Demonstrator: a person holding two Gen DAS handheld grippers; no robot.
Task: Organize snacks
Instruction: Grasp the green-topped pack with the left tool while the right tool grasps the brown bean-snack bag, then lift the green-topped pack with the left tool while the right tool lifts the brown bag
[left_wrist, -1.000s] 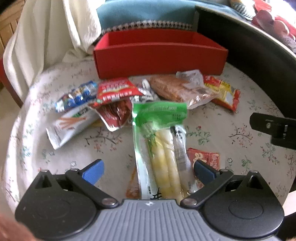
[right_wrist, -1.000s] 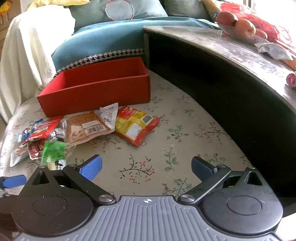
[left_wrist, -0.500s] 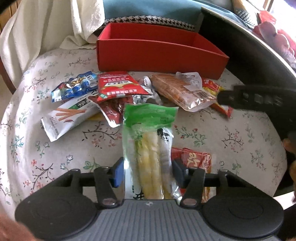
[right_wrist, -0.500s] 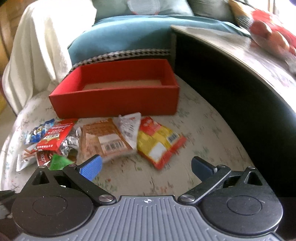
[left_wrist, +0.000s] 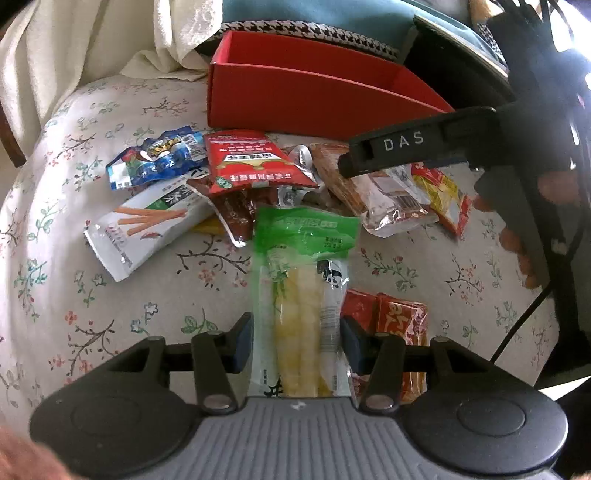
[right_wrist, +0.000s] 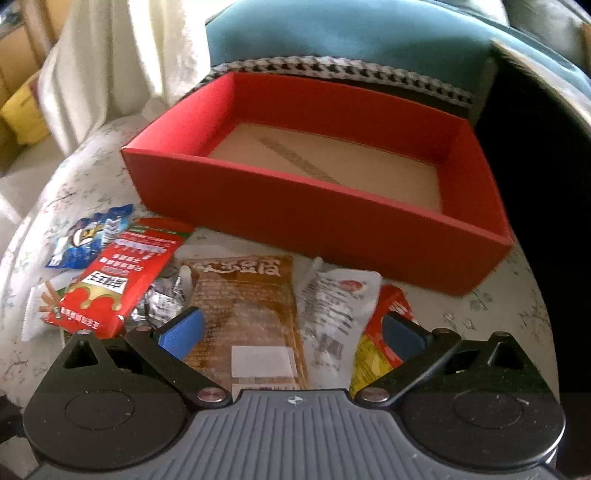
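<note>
The left gripper (left_wrist: 297, 341) is closing on a clear packet with a green top (left_wrist: 301, 295). Its blue pads touch both long sides of the packet near the lower end, and pale yellow sticks show through the wrapper. The packet lies lengthwise on the flowered surface (left_wrist: 74, 295), pointing toward the red box (left_wrist: 306, 99).

Beyond the packet sits a loose heap of snacks. A white packet printed with orange sticks (left_wrist: 147, 225) is on the left, a blue packet (left_wrist: 155, 158) lies behind it, and a red packet with white lettering (left_wrist: 255, 162) overlaps darker wrappers. Just right of the green-topped packet is a small red and gold packet (left_wrist: 399, 321), partly under the gripper's finger.

The right gripper (right_wrist: 291, 332) has its jaws spread wide with nothing between the pads. It hangs over a brown packet (right_wrist: 243, 314), with a clear white-printed wrapper (right_wrist: 332, 306) and a red and yellow packet (right_wrist: 373, 350) to the right. This view is blurred, so I cannot tell whether the pads touch any of them.

The red box stands open at the far side of the heap, showing a bare cardboard floor.
</note>
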